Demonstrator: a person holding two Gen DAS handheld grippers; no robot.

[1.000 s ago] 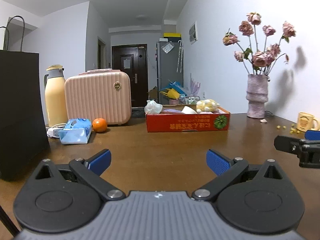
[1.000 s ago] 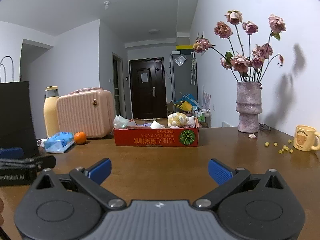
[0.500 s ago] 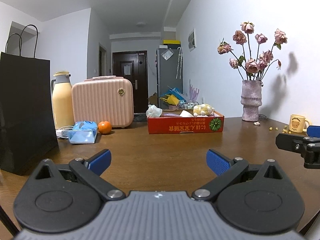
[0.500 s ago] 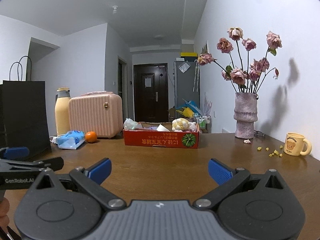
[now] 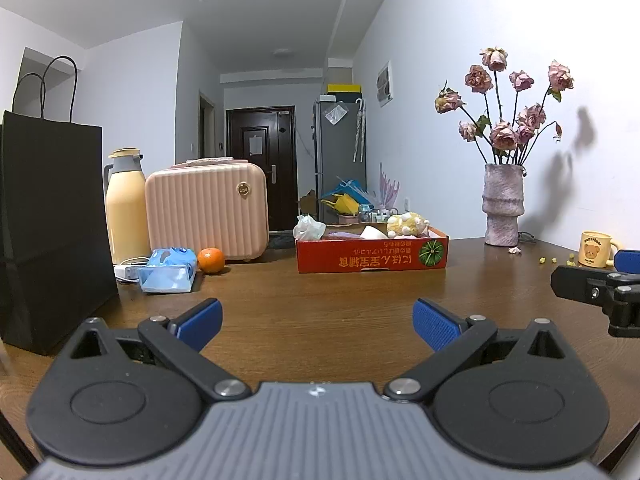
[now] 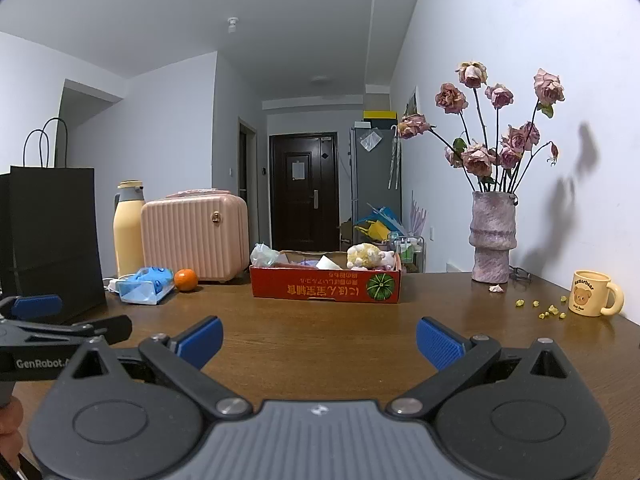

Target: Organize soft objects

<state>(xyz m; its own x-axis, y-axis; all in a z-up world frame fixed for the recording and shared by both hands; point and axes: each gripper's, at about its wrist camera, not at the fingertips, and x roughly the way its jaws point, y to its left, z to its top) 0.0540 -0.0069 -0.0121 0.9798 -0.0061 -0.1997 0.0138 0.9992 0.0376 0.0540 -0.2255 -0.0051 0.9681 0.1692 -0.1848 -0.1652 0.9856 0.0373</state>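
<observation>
Change since a second ago: I have drawn both grippers back from the table's far side; the box looks smaller and farther off, and more of the black bag shows at left.

Left gripper: jaws spread wide, nothing between them, low over the table.

Right gripper: jaws likewise apart and empty, level with its partner.

Box: red cardboard, shallow, standing mid-table well ahead of both grippers. It holds the soft goods.

Plush toy: yellow and white, at the box's right end, rising above the rim. I judge it light and squashy; a pinch across the rounded body should hold without slipping.

Plastic bag: crumpled, pale, at the box's left corner. Near weightless, collapses under the pads; I would gather a bunched fold, not a loose edge.

Other contents: a white piece and something purple lie low inside; from this angle I cannot tell what they are.

Tissue pack: blue, soft, on the table left of the box, beside an orange. Yielding but slick wrapper; grip across the short width.

Bag: black paper, upright at the far left.
</observation>
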